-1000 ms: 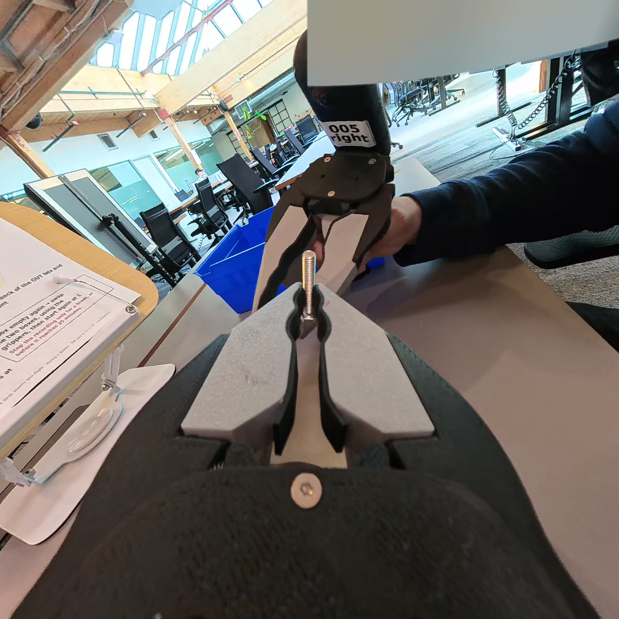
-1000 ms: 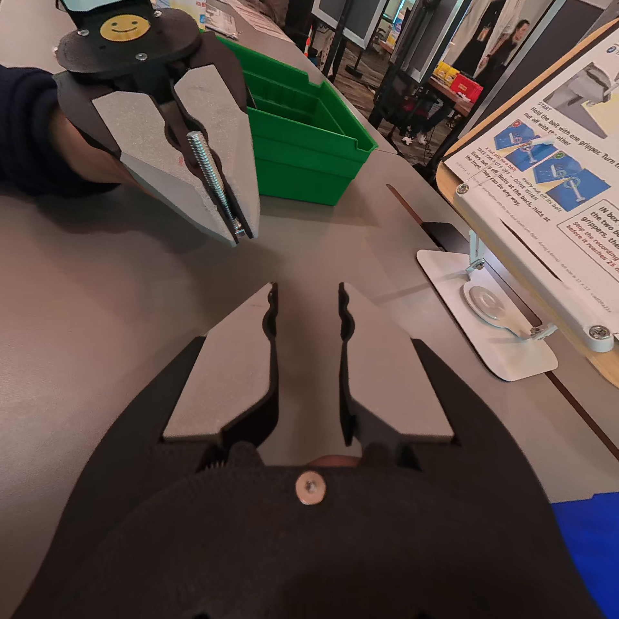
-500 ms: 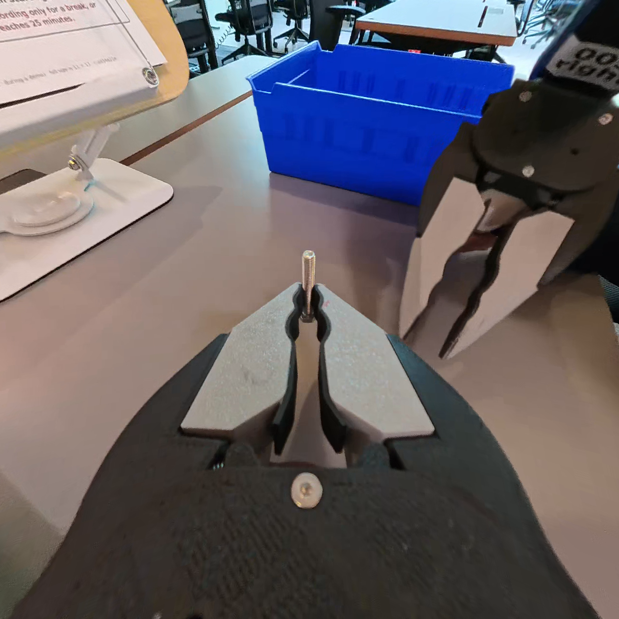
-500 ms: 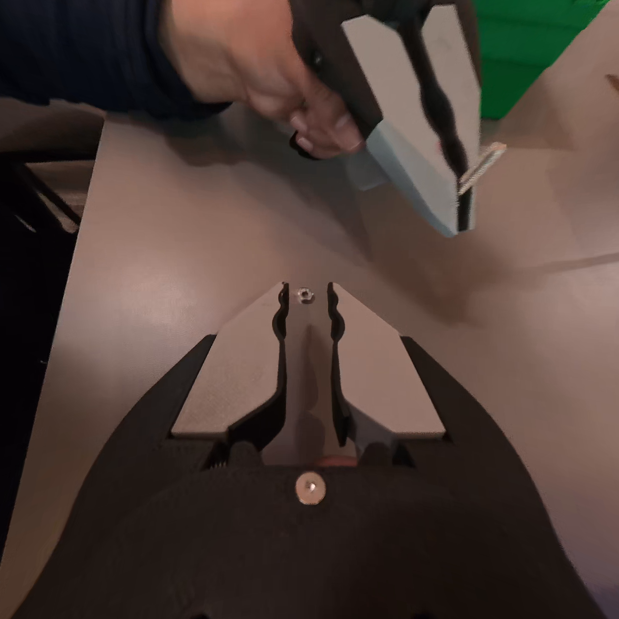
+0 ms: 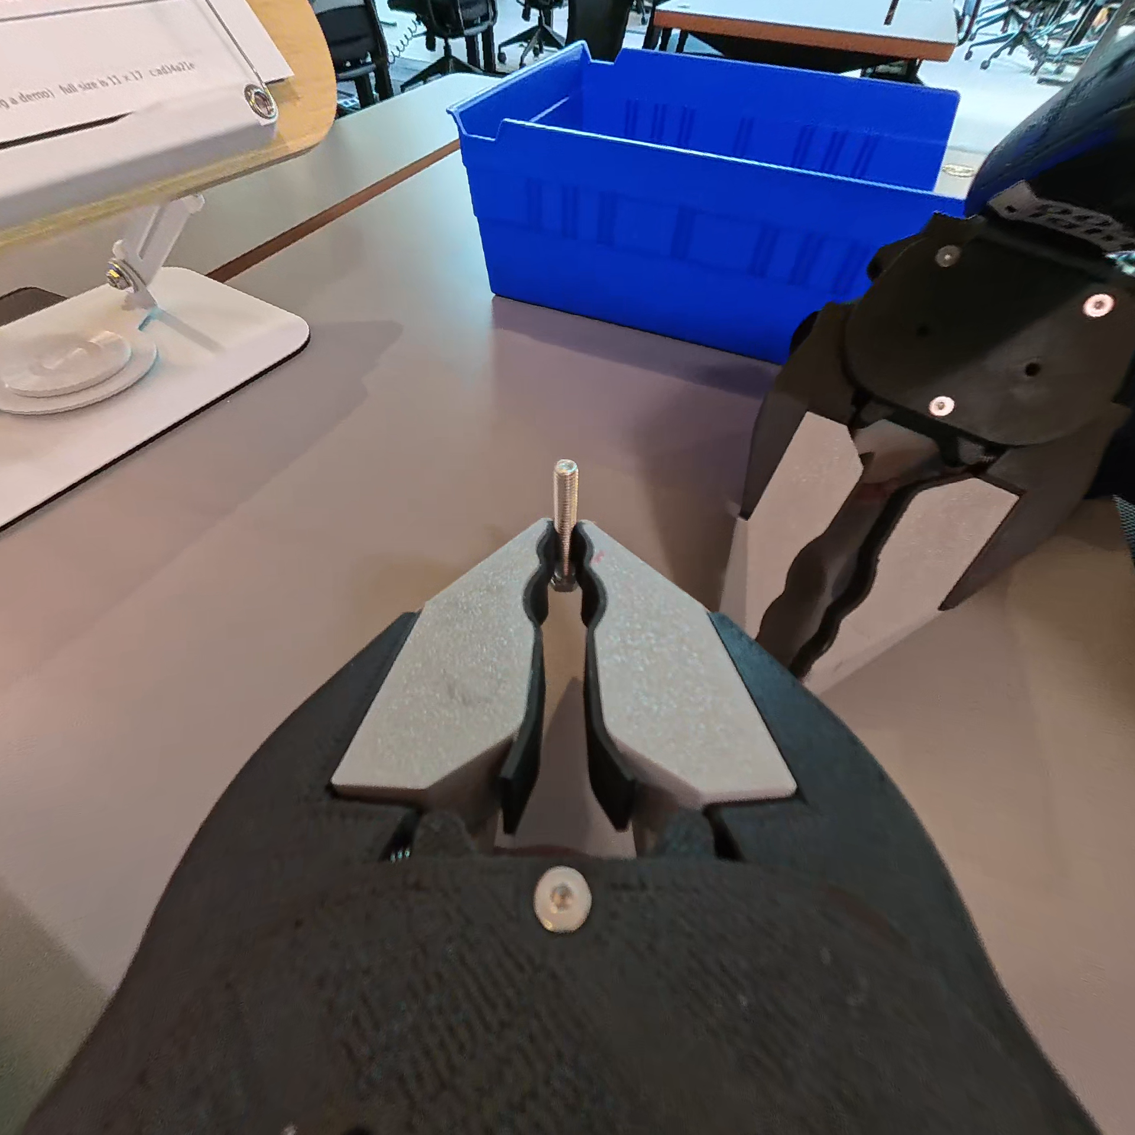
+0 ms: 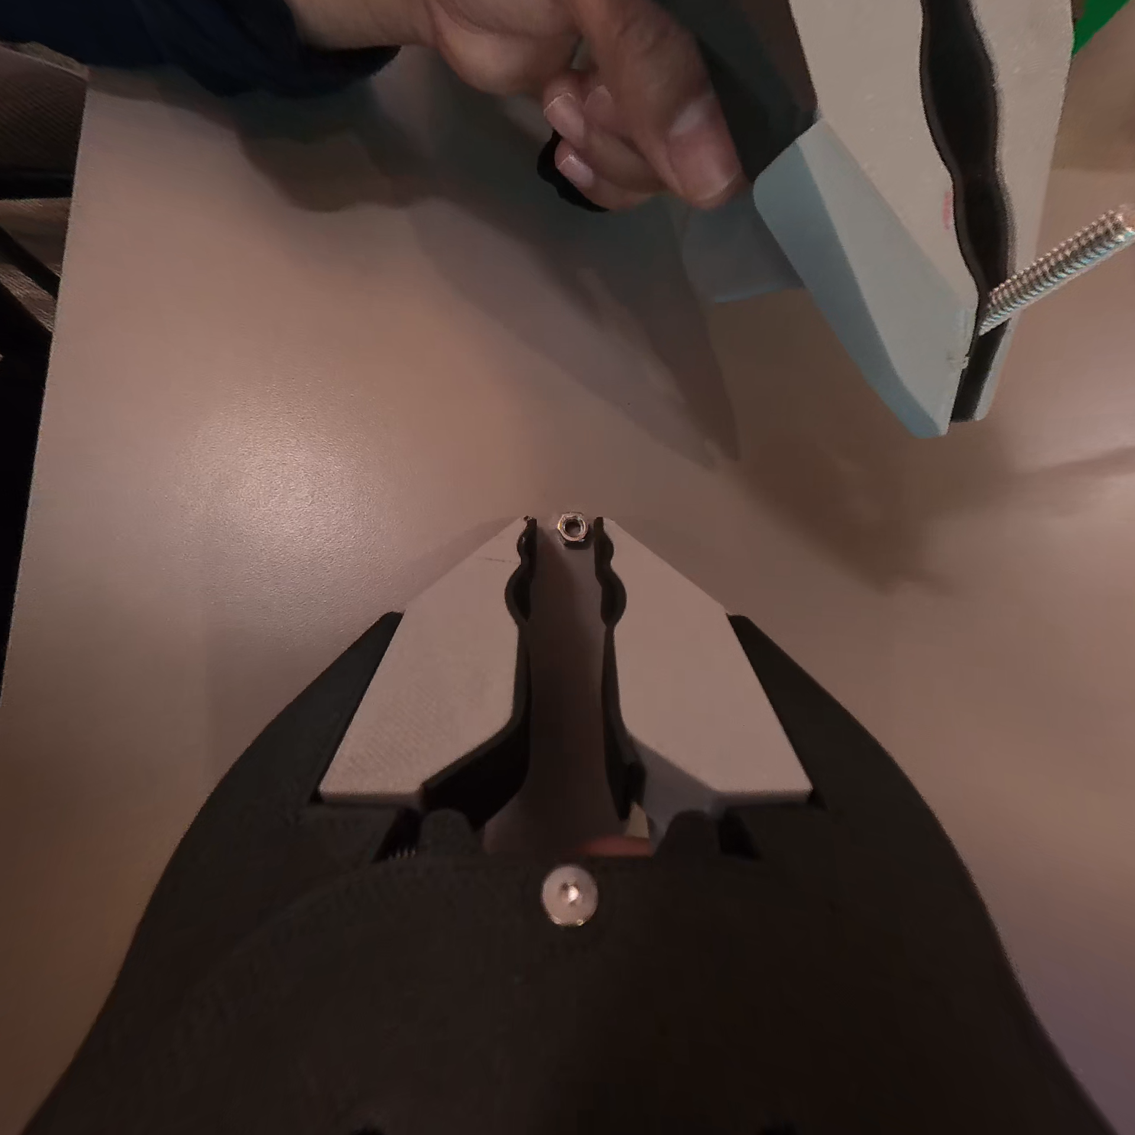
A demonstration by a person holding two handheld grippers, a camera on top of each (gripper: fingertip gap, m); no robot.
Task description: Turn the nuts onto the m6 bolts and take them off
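My left gripper (image 5: 564, 540) is shut on a silver bolt (image 5: 565, 497), gripped near its head, with the threaded shaft sticking out past the tips. The same bolt (image 6: 1056, 270) shows in the right wrist view, jutting from the left gripper (image 6: 976, 344) at the upper right. My right gripper (image 6: 564, 527) is open and points down at the grey table, its tips on either side of a small silver nut (image 6: 572, 528) that lies flat there. In the left wrist view the right gripper (image 5: 792, 639) stands at the right, tips down on the table.
A blue bin (image 5: 706, 202) stands on the table beyond the bolt. A white stand (image 5: 141, 344) carrying an instruction sheet is at the left. A hand (image 6: 614, 117) holds the left gripper. A green bin's corner (image 6: 1105, 24) shows at the top right. My right fingertips sit around 10 centimeters from my left ones.
My right gripper has swung down to the table and its tips now straddle the nut. My left gripper has tilted down with the bolt still held.
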